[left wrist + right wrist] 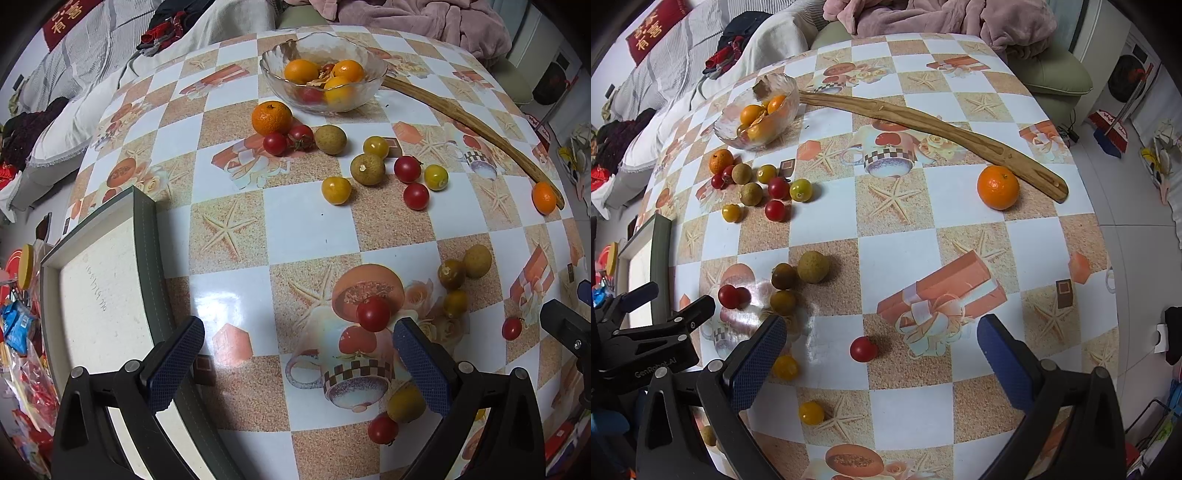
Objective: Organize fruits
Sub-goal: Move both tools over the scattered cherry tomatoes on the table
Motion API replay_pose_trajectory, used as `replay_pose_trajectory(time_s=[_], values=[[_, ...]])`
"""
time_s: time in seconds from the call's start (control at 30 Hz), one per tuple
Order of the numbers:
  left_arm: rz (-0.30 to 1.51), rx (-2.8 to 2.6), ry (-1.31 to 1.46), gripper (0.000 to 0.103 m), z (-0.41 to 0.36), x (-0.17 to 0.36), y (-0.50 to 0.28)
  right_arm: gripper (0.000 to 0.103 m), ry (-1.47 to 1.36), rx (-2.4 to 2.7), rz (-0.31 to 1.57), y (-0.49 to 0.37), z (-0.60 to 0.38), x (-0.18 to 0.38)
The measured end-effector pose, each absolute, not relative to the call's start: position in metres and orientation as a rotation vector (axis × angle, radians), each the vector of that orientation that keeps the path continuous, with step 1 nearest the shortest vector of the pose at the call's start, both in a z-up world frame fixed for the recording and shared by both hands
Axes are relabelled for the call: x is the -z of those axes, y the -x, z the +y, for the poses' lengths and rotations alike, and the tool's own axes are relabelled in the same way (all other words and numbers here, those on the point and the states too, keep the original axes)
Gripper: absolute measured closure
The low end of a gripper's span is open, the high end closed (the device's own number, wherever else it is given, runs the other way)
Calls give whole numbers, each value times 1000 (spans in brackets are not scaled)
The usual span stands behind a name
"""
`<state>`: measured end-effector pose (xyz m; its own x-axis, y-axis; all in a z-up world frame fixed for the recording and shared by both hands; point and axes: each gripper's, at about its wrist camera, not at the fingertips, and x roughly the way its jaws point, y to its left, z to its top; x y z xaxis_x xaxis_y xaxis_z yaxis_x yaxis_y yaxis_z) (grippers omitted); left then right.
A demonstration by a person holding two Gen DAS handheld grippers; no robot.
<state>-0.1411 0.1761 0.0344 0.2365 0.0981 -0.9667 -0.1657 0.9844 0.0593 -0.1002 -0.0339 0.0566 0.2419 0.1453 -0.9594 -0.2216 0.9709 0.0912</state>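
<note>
Glass bowl point(325, 70) blurred its fruit; both tools, left point(299, 363) and right point(882, 363), gaped empty, the right finger point(421, 373) half-hiding a yellow tomato point(404, 406) on the bench point(303, 221).

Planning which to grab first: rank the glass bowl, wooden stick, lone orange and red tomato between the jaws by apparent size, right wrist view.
1. Wooden stick
2. Glass bowl
3. Lone orange
4. Red tomato, though it sits nearest the camera

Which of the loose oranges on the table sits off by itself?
The orange touching the far end of the long wooden stick; the other loose one sits among small fruits near the glass bowl.
</note>
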Motion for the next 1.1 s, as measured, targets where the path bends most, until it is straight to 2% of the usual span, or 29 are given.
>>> replay_pose_trajectory(time_s=[1.1], values=[[1341, -176, 47, 0, 170, -27, 138, 0, 59, -244, 1340, 103, -41, -45]])
